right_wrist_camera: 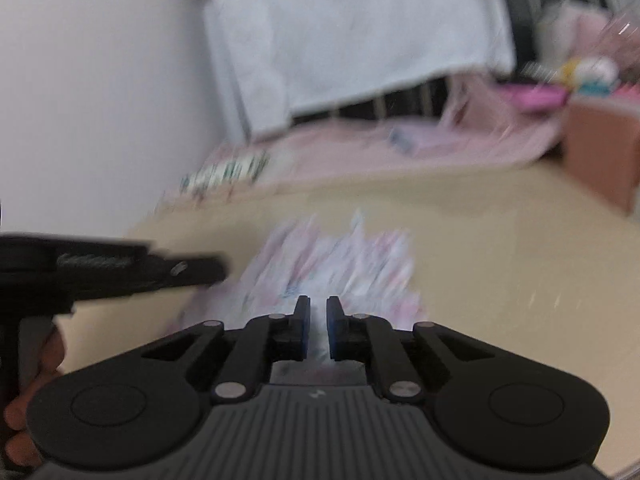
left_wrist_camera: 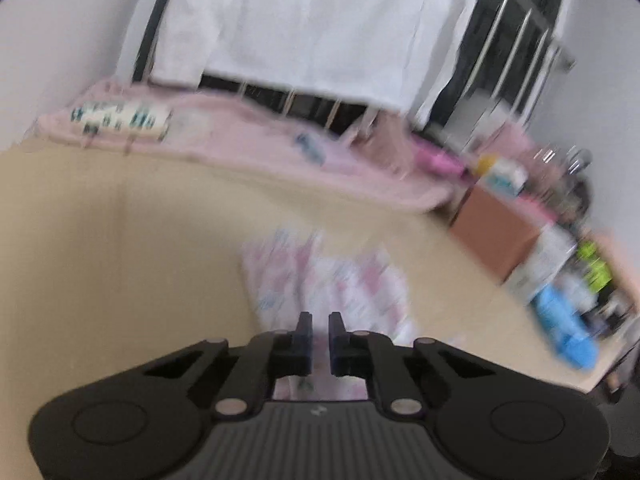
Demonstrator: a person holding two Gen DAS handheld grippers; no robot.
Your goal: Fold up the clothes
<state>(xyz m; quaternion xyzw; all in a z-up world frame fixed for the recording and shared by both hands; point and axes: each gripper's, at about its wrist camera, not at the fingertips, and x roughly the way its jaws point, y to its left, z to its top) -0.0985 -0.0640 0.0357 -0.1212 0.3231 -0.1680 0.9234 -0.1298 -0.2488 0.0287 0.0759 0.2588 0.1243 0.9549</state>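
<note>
left wrist: close, angled down | right wrist: same | shared: patterned garment (left_wrist_camera: 328,280) (right_wrist_camera: 340,264)

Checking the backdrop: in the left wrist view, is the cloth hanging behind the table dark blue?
No, the hanging cloth behind the table is white, in front of a dark railing.

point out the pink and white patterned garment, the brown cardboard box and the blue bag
pink and white patterned garment (left_wrist_camera: 332,280): left wrist view, crumpled middle
brown cardboard box (left_wrist_camera: 496,232): left wrist view, front face
blue bag (left_wrist_camera: 564,328): left wrist view, middle
</note>
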